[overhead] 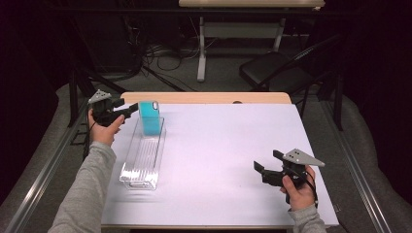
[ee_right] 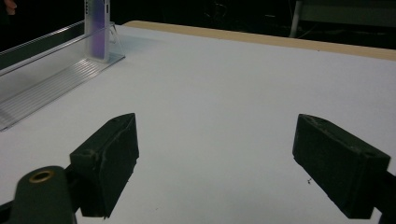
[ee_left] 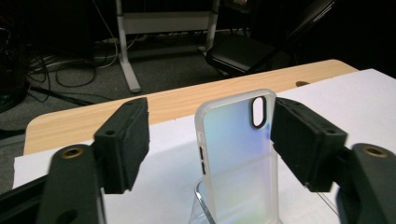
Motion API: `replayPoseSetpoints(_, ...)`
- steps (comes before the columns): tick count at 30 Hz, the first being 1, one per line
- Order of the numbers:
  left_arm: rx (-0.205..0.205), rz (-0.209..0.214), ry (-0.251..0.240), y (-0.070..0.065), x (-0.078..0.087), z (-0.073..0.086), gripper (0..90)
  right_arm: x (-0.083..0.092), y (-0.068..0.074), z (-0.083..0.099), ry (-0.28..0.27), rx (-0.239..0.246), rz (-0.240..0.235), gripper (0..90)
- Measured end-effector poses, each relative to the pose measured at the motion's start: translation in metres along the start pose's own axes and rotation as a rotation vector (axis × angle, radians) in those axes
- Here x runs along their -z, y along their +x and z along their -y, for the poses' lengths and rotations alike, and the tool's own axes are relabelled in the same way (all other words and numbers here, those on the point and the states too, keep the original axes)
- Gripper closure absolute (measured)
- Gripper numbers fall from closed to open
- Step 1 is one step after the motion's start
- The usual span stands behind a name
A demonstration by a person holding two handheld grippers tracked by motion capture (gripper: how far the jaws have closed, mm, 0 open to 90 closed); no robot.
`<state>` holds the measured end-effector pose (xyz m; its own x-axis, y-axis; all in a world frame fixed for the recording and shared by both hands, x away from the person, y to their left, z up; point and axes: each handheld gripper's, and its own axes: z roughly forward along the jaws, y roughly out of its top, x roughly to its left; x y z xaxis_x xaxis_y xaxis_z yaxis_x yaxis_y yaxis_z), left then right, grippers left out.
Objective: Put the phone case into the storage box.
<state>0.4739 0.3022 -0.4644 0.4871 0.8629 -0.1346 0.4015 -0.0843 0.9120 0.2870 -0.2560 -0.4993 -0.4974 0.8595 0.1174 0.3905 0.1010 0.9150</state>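
Note:
A translucent phone case [overhead: 149, 118] [ee_left: 236, 154] stands upright in the far end of a long clear plastic tray [overhead: 143, 155], leaning on its end wall. My left gripper [overhead: 133, 109] [ee_left: 212, 140] reaches in from the left with the case between its open jaws. The left pad [ee_left: 123, 144] is clear of the case, while the right pad [ee_left: 303, 140] sits right at the case's edge. My right gripper [overhead: 267, 161] [ee_right: 217, 158] is open and empty low over the white tabletop at the near right. From there the case [ee_right: 97, 28] and tray [ee_right: 46, 74] appear far off to the left.
A white sheet [overhead: 223, 145] covers the table, leaving a wooden strip [overhead: 204, 97] bare along the far edge. Behind the table are a black folding chair [overhead: 272, 68], a desk leg [overhead: 201, 48] and floor cables [overhead: 165, 58]. Metal rails run along both sides.

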Motion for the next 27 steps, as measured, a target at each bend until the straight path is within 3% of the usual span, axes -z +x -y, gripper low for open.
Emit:
replayPoseSetpoints(10, 0.011, 0.045, -0.006, -0.011, 0.018, -0.007, 20.1, 0.0, 0.0, -0.001, -0.007, 0.005, -0.005, 13.7)
replayPoseSetpoints(13, 0.008, 0.048, -0.004, -0.017, 0.022, -0.009, 18.8, 0.0, 0.0, -0.001, -0.008, 0.003, -0.005, 13.7)
replayPoseSetpoints(17, 0.014, 0.076, 0.004, -0.026, 0.029, -0.011, 16.7, 0.001, 0.0, -0.001, -0.01, 0.002, -0.006, 13.7)
replayPoseSetpoints(20, -0.005, 0.092, 0.024, -0.035, 0.034, -0.011, 14.8, 0.001, 0.0, -0.001, -0.009, 0.0, -0.009, 13.7)
replayPoseSetpoints(27, -0.007, 0.144, 0.018, -0.049, 0.048, -0.01, 10.0, -0.001, -0.002, -0.001, -0.006, 0.002, -0.011, 13.7)
